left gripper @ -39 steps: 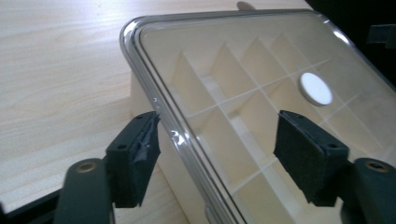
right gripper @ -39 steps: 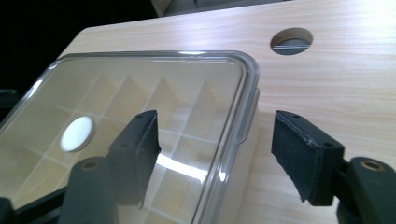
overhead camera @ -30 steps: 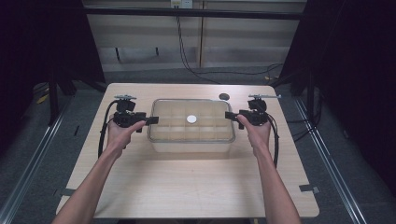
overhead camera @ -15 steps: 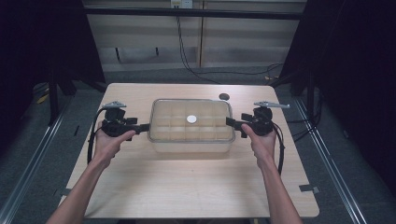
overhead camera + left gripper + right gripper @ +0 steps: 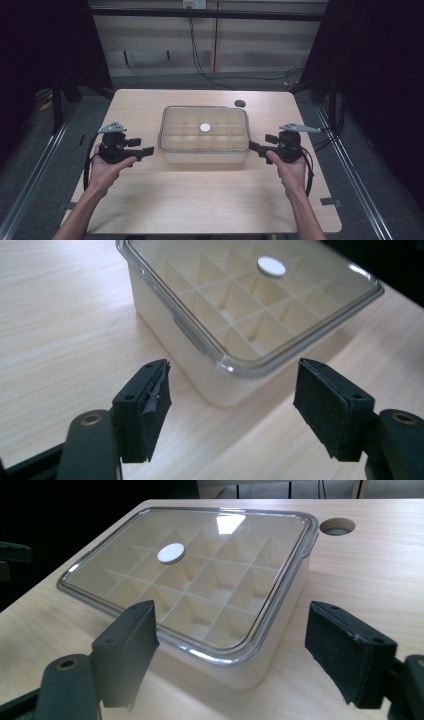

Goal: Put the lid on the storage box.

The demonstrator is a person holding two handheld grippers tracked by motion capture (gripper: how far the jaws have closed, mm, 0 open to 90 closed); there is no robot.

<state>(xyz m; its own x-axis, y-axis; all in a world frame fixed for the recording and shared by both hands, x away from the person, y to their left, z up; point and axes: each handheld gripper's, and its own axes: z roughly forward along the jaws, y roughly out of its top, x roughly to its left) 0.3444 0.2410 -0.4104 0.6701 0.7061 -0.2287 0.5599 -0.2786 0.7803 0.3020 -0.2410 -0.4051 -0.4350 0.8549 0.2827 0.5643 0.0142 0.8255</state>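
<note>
In the high view, you have the table (image 5: 200, 210) filling the lower middle of the frame, with the lidded box (image 5: 204, 134) on it just above centre. A small disc (image 5: 205, 128) sits on the lid, near its middle. A round hole (image 5: 240, 104) lies in the tabletop just beyond the box's upper right corner. Your left gripper (image 5: 145, 150) is at the left of the box and your right gripper (image 5: 253, 146) at its right, each just beside a short side, apart from it, jaws pointing inward
</note>
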